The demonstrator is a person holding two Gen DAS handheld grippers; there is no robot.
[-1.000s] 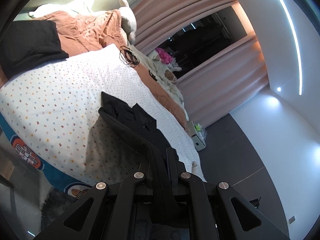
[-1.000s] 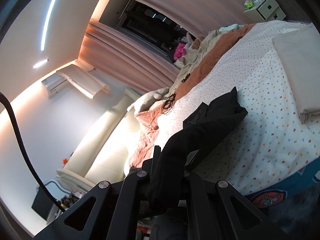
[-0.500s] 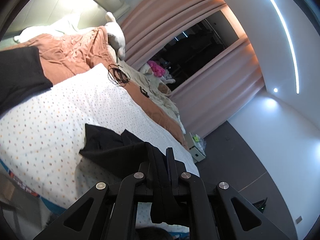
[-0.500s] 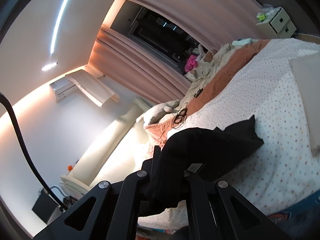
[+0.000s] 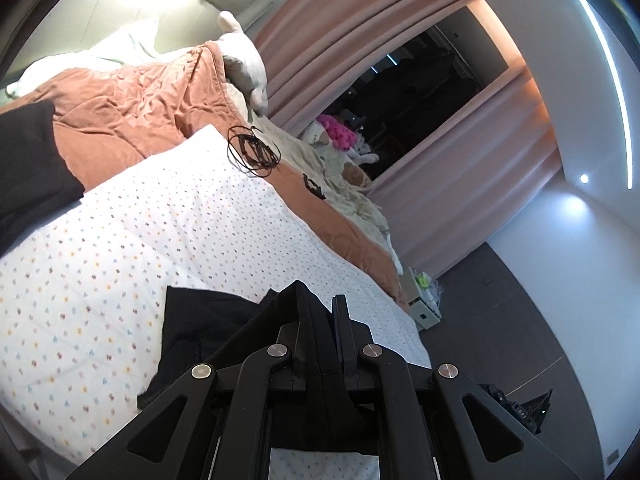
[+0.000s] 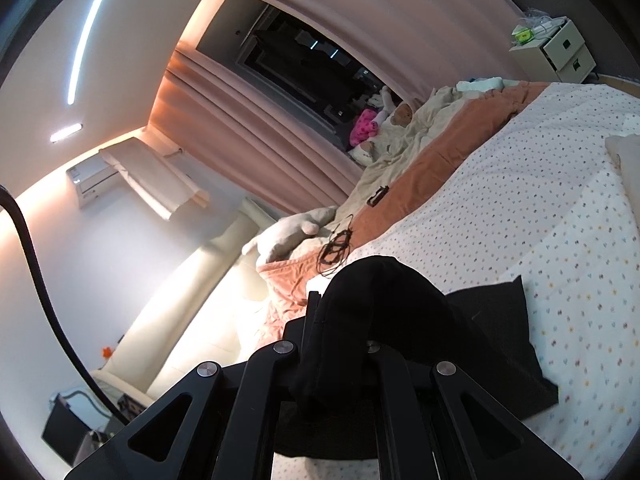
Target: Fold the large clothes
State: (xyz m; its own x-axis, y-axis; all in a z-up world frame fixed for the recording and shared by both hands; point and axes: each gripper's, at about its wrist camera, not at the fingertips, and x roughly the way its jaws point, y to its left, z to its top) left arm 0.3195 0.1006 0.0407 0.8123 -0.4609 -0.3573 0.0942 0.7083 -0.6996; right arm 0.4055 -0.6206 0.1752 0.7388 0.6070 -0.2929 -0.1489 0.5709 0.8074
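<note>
— Garment first: where is it now?

— The black garment [image 5: 208, 332] lies partly on the dotted bed sheet [image 5: 160, 216], near the bed's near edge, and part of it is lifted. The left gripper [image 5: 322, 316] has its fingers clamped on one bunched bit of the cloth. The right gripper [image 6: 340, 312] is also closed on the same black garment [image 6: 480, 332], and there the fabric hangs over the fingers and hides them.

— So both ends are held. How should the step be done well?

— I think the cloth is being drawn toward the near edge to lay it flat. The two hands should go at equal pace and hold the same height, so the edge between them is straight and taut. If one hand goes ahead, the fabric will twist.

— Any risk?

— The part on the sheet may drag and wrinkle, so lift a little before pulling. Also stay away from the black cable loop [image 5: 252, 152] near the far corner, and from the orange quilt [image 5: 128, 108] at the head of the bed.
</note>
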